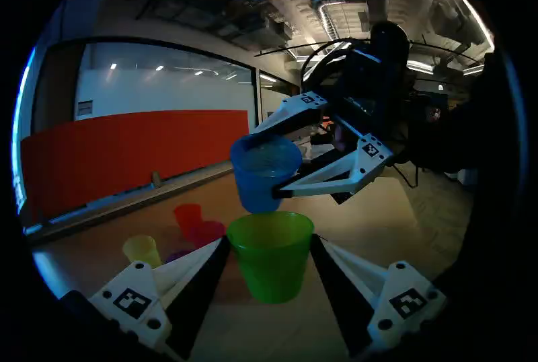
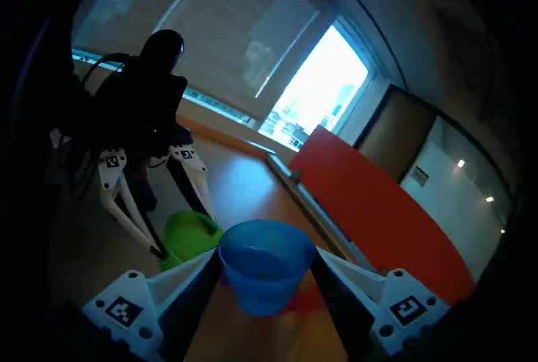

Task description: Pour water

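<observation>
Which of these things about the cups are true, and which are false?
1. The left gripper holds a green cup. True.
2. The right gripper holds a red cup. False: it holds a blue cup.
3. A yellow cup stands on the table. True.
4. The green cup lies on its side. False: it is upright, with its mouth facing up.

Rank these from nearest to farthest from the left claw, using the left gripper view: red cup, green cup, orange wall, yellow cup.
1. The green cup, centre, held between the fingers of the left claw.
2. The yellow cup, low on the left.
3. The red cup, behind the yellow one, nearer centre.
4. The orange wall, far background, left.
</observation>
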The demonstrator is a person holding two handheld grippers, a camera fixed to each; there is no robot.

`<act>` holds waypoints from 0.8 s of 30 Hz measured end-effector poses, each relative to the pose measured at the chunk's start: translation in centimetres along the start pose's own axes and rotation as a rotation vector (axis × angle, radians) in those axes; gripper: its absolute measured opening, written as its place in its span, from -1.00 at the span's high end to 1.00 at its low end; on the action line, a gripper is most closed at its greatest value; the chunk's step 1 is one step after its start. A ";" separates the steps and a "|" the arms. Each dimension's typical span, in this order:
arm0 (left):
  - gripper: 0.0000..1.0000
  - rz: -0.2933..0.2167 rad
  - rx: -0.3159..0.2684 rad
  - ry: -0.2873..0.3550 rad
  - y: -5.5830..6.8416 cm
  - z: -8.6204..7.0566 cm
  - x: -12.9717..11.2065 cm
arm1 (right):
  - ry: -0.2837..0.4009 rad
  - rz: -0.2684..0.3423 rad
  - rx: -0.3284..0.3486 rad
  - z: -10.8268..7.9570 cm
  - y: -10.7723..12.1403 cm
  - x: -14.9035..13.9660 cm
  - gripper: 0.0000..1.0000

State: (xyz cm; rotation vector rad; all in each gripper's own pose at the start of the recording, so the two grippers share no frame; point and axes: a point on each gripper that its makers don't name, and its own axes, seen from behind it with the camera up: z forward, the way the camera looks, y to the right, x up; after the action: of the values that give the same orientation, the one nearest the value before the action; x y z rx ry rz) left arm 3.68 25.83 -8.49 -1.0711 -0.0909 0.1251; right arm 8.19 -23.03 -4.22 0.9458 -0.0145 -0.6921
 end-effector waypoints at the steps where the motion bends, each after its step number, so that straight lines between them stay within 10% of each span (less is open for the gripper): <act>1: -0.73 0.001 0.000 0.001 0.0 0.0 0.0 | -0.001 -0.007 0.001 0.0 0.0 0.0 -0.84; 24: -0.74 0.002 -0.003 0.013 0.1 0.3 0.4 | -0.039 -0.168 0.015 0.4 0.8 0.3 -0.85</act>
State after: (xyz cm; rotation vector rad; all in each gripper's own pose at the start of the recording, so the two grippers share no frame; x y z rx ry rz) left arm 4.05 26.21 -8.43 -1.0754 -0.0783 0.1202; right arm 8.69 -23.14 -3.50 0.9547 0.0260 -0.8663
